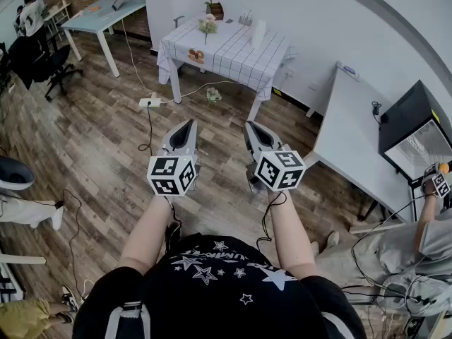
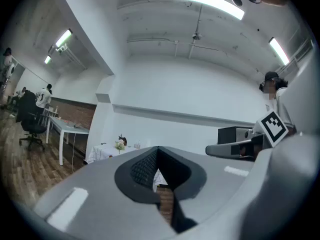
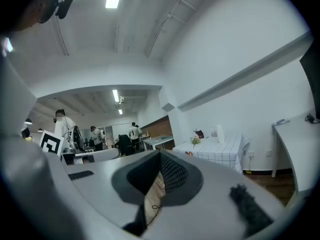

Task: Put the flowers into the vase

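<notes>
A small bunch of pale flowers [image 1: 207, 25] stands on a checked-cloth table [image 1: 233, 51] across the room, with a tall white container [image 1: 258, 32] to its right. I cannot tell if that is the vase. More flowers [image 1: 213, 94] lie on the floor under the table. My left gripper [image 1: 185, 124] and right gripper [image 1: 253, 127] are held side by side at waist height, level, pointing at the table and far from it. Both are shut with nothing in them. The flowers [image 2: 119, 145] show small in the left gripper view, and the flowers [image 3: 194, 140] in the right gripper view.
A long white desk [image 1: 353, 133] with a black box [image 1: 417, 129] runs along the right. A pale table [image 1: 106, 13] and an office chair [image 1: 49, 62] stand at the far left. A power strip [image 1: 150, 102] and cables lie on the wood floor. People sit nearby.
</notes>
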Available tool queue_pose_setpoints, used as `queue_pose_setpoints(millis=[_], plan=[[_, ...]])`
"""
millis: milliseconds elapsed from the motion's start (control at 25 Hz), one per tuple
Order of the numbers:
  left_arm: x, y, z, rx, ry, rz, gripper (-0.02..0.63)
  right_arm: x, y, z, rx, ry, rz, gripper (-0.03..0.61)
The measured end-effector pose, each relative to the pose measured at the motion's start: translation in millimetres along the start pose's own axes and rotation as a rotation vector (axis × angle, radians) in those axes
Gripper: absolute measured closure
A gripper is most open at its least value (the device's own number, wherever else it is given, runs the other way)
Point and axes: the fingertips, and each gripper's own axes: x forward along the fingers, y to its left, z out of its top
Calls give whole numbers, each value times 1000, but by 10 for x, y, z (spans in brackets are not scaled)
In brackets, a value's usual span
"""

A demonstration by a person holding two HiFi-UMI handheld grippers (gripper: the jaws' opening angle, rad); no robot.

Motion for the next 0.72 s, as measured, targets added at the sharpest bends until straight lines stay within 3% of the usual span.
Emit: queue_pose_setpoints(millis=[360, 560, 720], plan=[[131, -188, -48, 4, 24, -5, 609, -49, -76, -114, -24, 37, 9, 566], [182, -270, 45, 14, -29, 34, 609, -129, -205, -65, -16, 28, 14, 566], [218, -342, 35, 31, -20, 42, 609, -174, -258, -77, 0, 30, 32, 567]])
